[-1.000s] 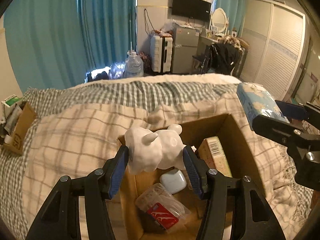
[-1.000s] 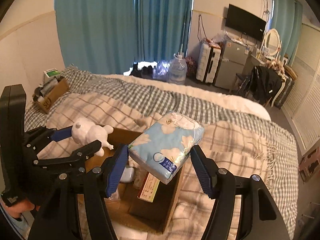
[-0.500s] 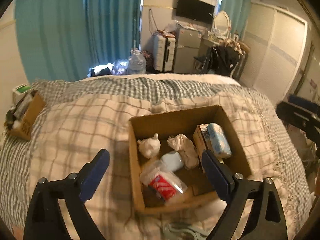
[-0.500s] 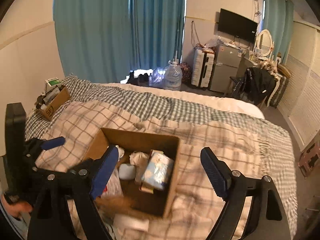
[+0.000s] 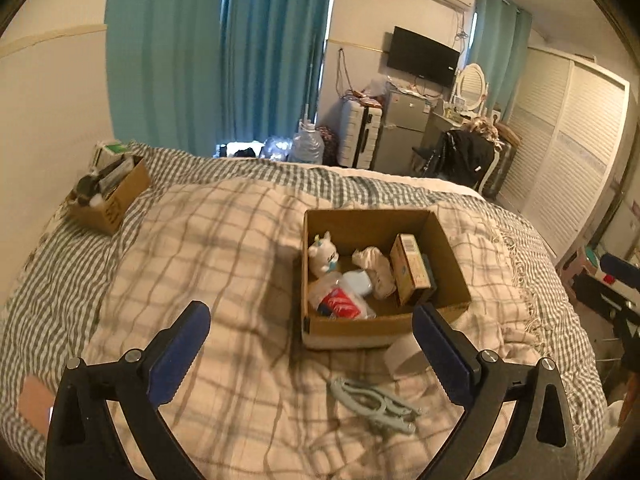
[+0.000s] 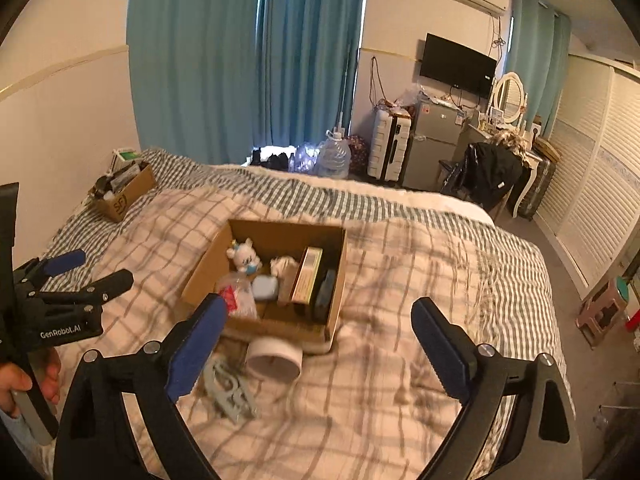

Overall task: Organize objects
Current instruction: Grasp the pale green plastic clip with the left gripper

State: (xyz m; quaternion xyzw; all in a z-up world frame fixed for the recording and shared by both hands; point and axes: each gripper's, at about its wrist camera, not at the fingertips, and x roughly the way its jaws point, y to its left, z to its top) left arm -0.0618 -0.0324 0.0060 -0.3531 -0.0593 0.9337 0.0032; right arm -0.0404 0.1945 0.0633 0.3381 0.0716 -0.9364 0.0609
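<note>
Both tools, left tool (image 5: pixel 310 350) and right tool (image 6: pixel 316 342), spread wide and empty at the frame bottom. Centre frame, the cardboard box (image 5: pixel 448 256) sits on the plaid bed (image 5: pixel 224 256), holding a white toy (image 5: pixel 322 258) at its upper left.

Blanket (image 5: pixel 224 264): cream with a grey-brown windowpane check. Bed sheet (image 5: pixel 52 280) beneath: grey-and-white gingham. Cardboard box (image 5: pixel 452 264): plain brown. Inside it, toy figure (image 5: pixel 322 258): white with a pale blue patch; packet (image 5: pixel 340 304): clear with a red-and-white label; carton (image 5: pixel 408 268): tan with a white barcode panel. Roll (image 6: pixel 274 358) beside the box: white. Hanger (image 5: pixel 372 400): pale grey-blue. Curtains (image 5: pixel 216 56): teal. Left tool (image 5: pixel 312 354) and right tool (image 6: pixel 316 350): black frames, blue pads.
</note>
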